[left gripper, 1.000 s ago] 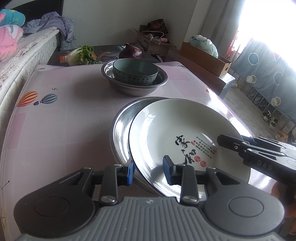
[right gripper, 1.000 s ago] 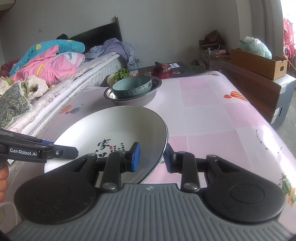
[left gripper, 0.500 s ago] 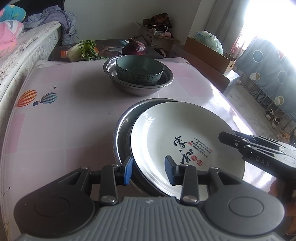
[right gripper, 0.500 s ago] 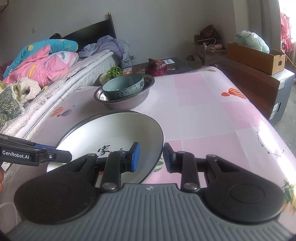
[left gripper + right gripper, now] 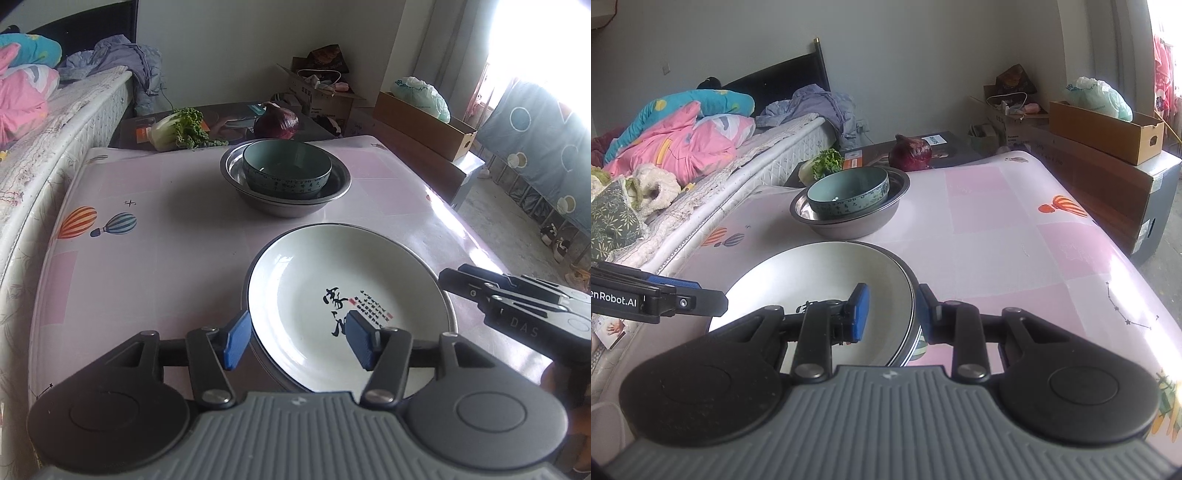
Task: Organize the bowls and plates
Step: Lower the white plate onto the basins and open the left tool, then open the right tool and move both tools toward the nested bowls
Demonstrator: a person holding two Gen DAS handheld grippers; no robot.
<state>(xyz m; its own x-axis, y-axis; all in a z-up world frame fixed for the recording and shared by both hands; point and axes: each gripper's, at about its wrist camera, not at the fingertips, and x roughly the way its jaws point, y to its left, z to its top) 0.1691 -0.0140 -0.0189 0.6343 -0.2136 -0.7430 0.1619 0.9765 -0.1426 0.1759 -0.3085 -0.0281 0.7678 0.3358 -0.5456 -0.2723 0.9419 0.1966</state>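
So the white ceramic plate with black calligraphy (image 5: 347, 306) is now sitting nested square in the shallow steel plate (image 5: 911, 321) under it, near the front edge of the pink balloon-print table (image 5: 155, 266). A second ago it was offset to one side with a big crescent of steel showing on the left; now only a thin metal rim peeks out around it. Reads to me like the stacking step is basically done.

The left gripper (image 5: 295, 341) has its blue pads spread wide either side of the plate's near rim, not pinching anything, noticeably wider than a moment back. The right gripper (image 5: 892, 308) also straddles the rim with a gap on both sides, so it looks let go too.

Count: two plates (one ceramic, one steel), stacked. Two bowls, a teal ceramic bowl (image 5: 287, 166) sitting inside a steel basin bowl (image 5: 286, 203) further back on the table, well apart from the plates. Beyond the table edge there's one purple cabbage (image 5: 276, 123) and one leafy green (image 5: 181, 129).
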